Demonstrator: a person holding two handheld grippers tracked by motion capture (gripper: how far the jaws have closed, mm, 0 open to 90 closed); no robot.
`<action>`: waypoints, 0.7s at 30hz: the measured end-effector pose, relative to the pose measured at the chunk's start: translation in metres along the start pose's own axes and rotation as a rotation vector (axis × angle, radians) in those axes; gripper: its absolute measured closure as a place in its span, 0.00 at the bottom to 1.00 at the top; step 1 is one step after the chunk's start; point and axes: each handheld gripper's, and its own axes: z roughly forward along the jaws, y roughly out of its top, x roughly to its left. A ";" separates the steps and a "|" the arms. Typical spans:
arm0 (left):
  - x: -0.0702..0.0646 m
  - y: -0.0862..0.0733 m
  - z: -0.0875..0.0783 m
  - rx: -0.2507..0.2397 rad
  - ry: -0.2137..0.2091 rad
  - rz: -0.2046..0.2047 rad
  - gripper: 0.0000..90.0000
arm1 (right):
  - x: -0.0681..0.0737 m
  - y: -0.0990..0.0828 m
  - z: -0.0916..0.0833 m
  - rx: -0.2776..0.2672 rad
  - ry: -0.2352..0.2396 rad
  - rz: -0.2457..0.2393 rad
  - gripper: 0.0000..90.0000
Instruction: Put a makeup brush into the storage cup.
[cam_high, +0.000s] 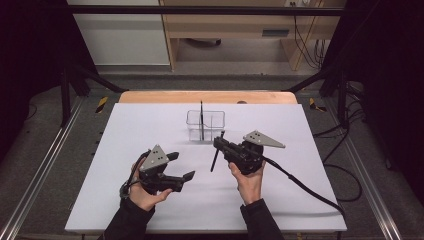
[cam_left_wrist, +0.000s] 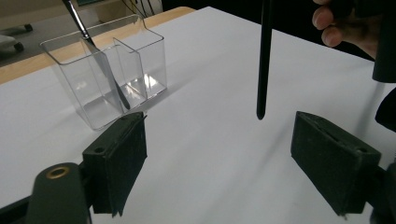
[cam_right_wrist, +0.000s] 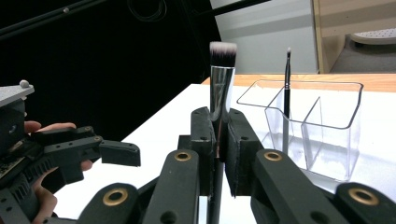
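So the right tongs (cam_right_wrist: 219, 140) are clamped tight on a makeup brush (cam_right_wrist: 221, 79), bristles up and handle hanging down above the white bench (cam_high: 150, 130), just in front of the clear divided organizer (cam_high: 205, 125). The left tongs (cam_high: 181, 166) sit wide apart with nothing between them, off to the organizer's front-left. A thin brush (cam_right_wrist: 286, 88) stands upright in one of the organizer's compartments.

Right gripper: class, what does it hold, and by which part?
The right gripper holds a makeup brush, fingers shut on its handle just below the silver ferrule, bristles up.
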 end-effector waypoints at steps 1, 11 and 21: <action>0.001 0.000 -0.001 0.001 0.000 0.000 0.18 | -0.001 0.000 0.000 0.000 0.000 -0.004 0.93; 0.008 -0.005 -0.006 0.022 0.004 0.008 0.13 | -0.008 0.007 0.005 -0.001 -0.011 -0.037 0.93; 0.015 -0.010 -0.009 0.032 0.014 0.011 0.11 | -0.013 0.014 0.013 -0.002 -0.035 -0.078 0.93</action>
